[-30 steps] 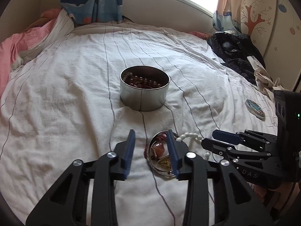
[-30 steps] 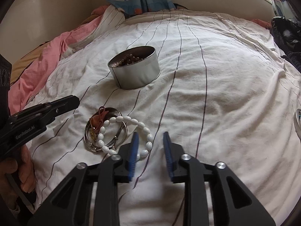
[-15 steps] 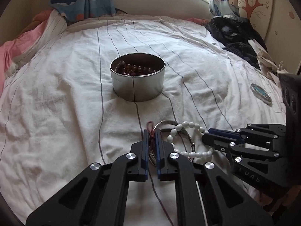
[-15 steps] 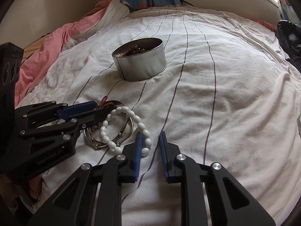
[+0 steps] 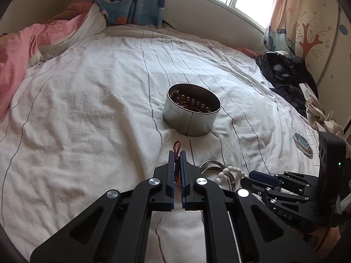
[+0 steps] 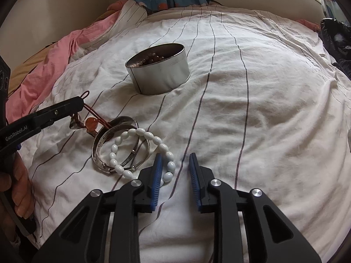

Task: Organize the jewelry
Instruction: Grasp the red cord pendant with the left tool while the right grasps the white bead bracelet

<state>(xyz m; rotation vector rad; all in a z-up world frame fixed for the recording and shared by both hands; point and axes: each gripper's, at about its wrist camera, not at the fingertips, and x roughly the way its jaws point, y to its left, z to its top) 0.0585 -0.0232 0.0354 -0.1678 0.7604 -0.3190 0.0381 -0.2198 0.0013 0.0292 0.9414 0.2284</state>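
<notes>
Cord pendant (image 6: 92, 122), light and limp, lay at nine o'clock of the bangles (image 6: 116, 144) on the bed (image 6: 263, 109); my left claw (image 5: 177, 164) was clamped on its cord, my right claw (image 6: 175, 164) opening, empty.

striped white bedsheet (image 5: 87, 109), pink blanket (image 5: 17, 50), whale curtain (image 5: 129, 0), dark clothes (image 5: 283, 74).

A striped white bedsheet (image 6: 252, 114) carries a round tin (image 6: 161, 74), silver bangles (image 6: 105, 140) and a white bead bracelet (image 6: 153, 138).

Red cord pendant (image 6: 92, 123) lifted off sheet; white bead bracelet (image 6: 142, 151) overlaps silver bangles (image 6: 116, 144); round tin (image 6: 159, 71) upright, holds brown beads.
</notes>
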